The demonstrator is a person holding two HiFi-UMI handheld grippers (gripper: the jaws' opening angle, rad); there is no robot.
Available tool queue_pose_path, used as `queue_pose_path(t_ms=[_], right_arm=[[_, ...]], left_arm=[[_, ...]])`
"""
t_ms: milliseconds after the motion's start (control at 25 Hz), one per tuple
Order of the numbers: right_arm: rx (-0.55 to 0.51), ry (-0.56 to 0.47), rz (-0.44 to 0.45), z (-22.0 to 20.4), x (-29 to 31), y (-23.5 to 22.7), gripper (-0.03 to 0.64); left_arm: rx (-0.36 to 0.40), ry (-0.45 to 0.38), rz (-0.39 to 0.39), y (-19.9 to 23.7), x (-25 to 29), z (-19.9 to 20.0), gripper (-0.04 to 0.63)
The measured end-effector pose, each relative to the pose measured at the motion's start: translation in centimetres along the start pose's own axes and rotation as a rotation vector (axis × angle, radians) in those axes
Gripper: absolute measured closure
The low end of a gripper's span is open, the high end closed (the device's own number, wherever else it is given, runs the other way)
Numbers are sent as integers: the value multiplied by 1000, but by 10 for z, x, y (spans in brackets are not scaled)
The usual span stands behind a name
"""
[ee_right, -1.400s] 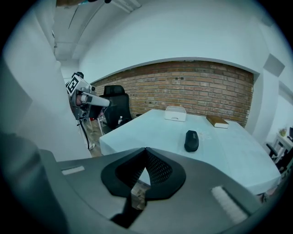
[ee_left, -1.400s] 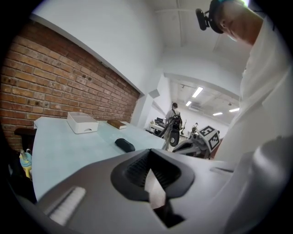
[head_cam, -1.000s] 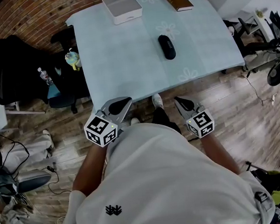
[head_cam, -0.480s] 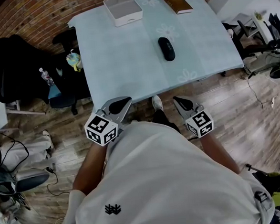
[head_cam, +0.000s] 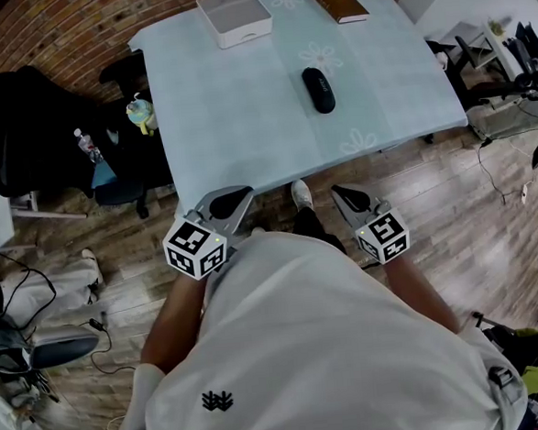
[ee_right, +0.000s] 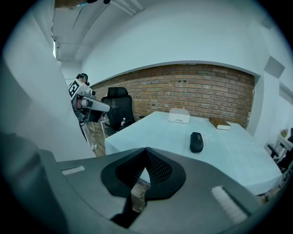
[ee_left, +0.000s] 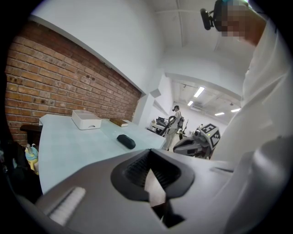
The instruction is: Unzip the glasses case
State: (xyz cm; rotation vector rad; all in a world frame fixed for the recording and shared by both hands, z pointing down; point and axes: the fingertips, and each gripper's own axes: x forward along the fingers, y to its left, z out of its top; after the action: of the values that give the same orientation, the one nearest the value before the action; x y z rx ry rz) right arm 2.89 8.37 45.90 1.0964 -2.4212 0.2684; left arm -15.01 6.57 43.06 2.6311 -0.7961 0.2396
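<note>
I hold my left gripper (head_cam: 229, 202) and right gripper (head_cam: 349, 197) before the table (head_cam: 226, 130), jaws together and empty, well apart from the black glasses case (head_cam: 318, 90).

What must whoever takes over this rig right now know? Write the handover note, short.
Left gripper: shut, empty, held short of the table's near edge.
Right gripper: shut, empty, level with it.
Glasses case: lies on the table, right of centre, far from both grippers; looks closed.
Done: nothing yet.
To do: reach the case, steady it, pull the zip open.
</note>
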Motion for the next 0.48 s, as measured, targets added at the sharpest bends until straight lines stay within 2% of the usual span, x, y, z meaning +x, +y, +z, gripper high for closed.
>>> queue_pose_path(t_ms=[480], right_arm=[[-18, 2, 6, -1, 0, 2, 617]], left_arm=[[-21, 24, 3, 2, -2, -10, 541]])
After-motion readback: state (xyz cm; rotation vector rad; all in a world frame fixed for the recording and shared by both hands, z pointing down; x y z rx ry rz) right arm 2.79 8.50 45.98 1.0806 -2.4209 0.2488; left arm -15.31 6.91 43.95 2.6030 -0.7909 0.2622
